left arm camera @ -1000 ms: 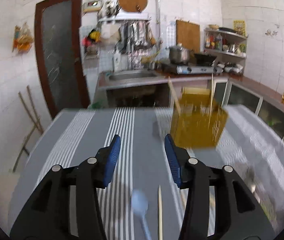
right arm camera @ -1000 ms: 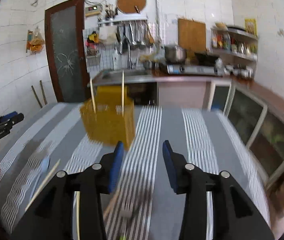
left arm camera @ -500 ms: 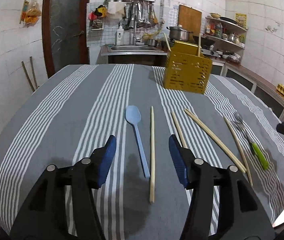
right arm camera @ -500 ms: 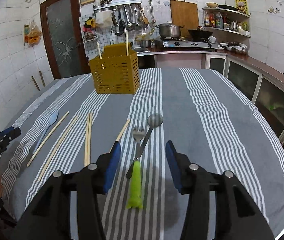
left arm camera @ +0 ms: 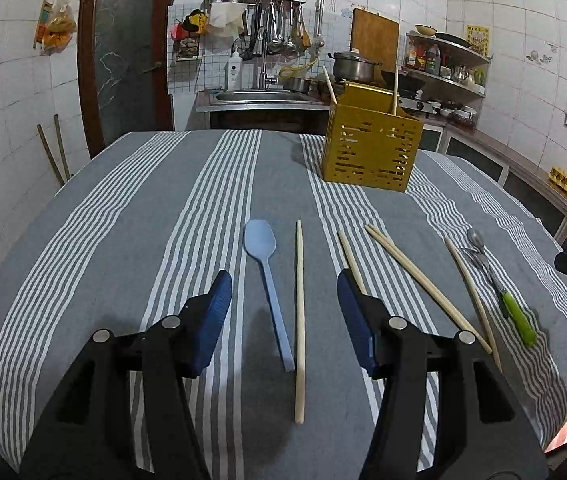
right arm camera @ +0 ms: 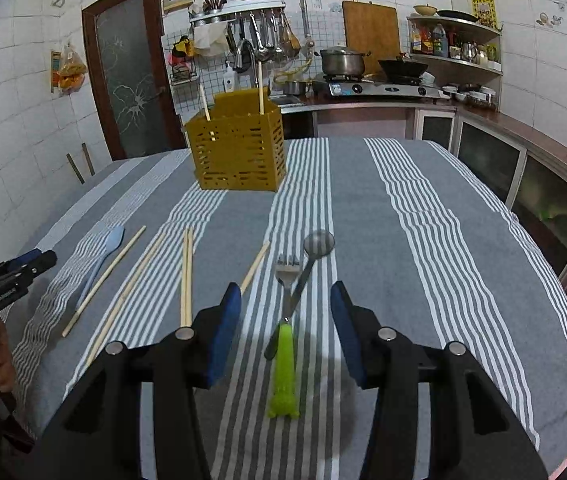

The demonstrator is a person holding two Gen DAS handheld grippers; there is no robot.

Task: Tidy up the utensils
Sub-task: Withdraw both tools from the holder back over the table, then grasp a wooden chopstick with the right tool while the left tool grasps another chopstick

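Note:
A yellow slotted holder [left arm camera: 369,152] [right arm camera: 239,152] stands at the far side of the striped table with two chopsticks upright in it. My left gripper [left arm camera: 283,280] hovers open over a pale blue spoon [left arm camera: 260,240] and a single chopstick [left arm camera: 299,300], both lying flat between its fingers and untouched. More loose chopsticks [left arm camera: 411,272] [right arm camera: 186,276] lie to its right. My right gripper [right arm camera: 285,290] is open above a green-handled fork [right arm camera: 283,368] crossed by a metal spoon [right arm camera: 318,243]. Neither gripper holds anything.
The grey striped tablecloth [left arm camera: 123,220] covers the whole table, whose near edge runs just under the grippers. A kitchen counter with sink, stove and shelves lines the back wall. The left gripper [right arm camera: 15,268] and a hand show at the left edge of the right wrist view.
Both grippers came down towards the table, so the utensils now lie between their fingers. Both pairs of jaws stand a little wider. Over the last half second they barely moved.

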